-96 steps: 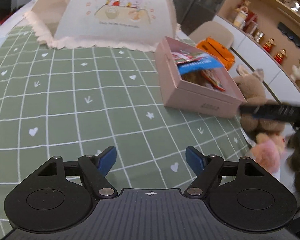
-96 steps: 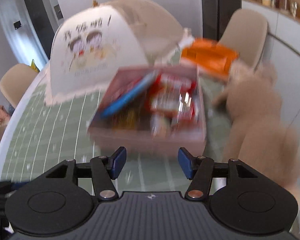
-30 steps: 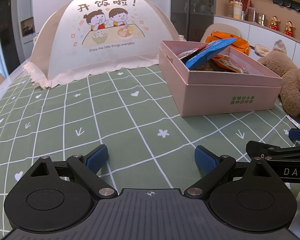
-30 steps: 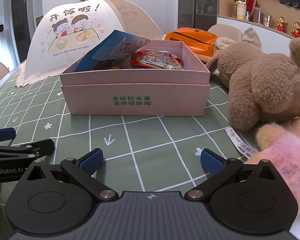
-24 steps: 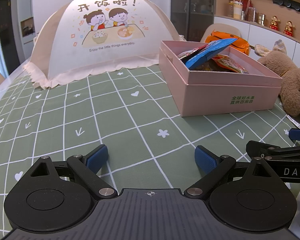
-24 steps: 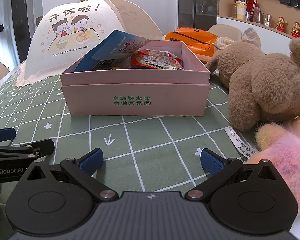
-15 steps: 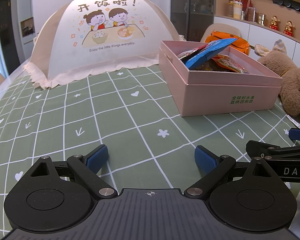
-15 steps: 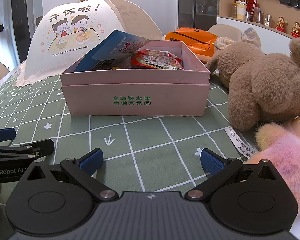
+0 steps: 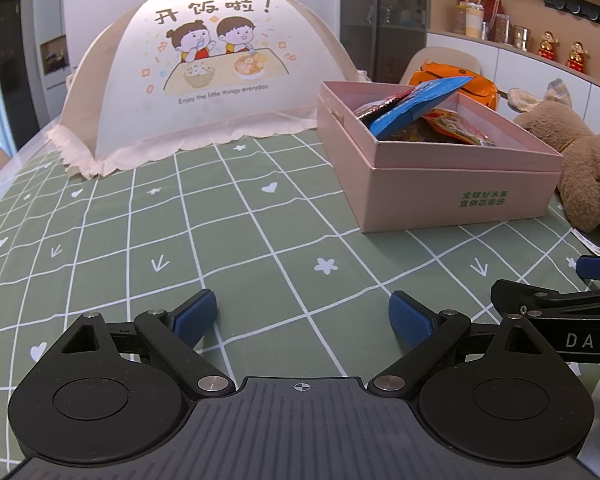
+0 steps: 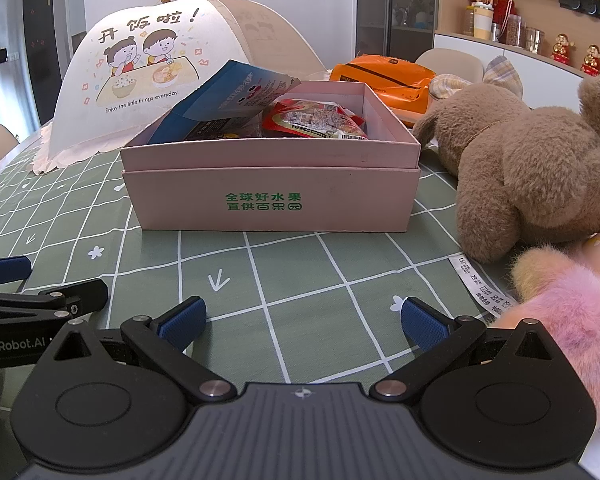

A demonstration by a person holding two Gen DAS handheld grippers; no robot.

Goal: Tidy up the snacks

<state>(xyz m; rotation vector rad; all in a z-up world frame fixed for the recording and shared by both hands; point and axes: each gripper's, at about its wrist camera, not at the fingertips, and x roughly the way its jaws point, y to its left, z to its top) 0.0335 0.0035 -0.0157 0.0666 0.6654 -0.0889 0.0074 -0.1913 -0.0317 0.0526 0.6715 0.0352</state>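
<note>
A pink box (image 10: 272,192) stands on the green checked tablecloth, also in the left wrist view (image 9: 452,188). It holds a blue snack packet (image 10: 228,104) leaning on its left wall and a red packet (image 10: 316,120); both show in the left wrist view, blue (image 9: 416,104) and red (image 9: 456,126). My left gripper (image 9: 302,316) is open and empty, low over the cloth, left of the box. My right gripper (image 10: 302,320) is open and empty in front of the box. Each gripper's side shows in the other's view.
A mesh food cover (image 9: 204,80) with a cartoon print stands behind the box. An orange bag (image 10: 384,80) lies behind the box. A brown plush toy (image 10: 540,168) and a pink furry toy (image 10: 572,312) lie to the right. Shelves with jars line the right wall.
Since 3.2 s ago both grippers have come down low and level over the cloth and opened wider. Over the last second nothing has moved.
</note>
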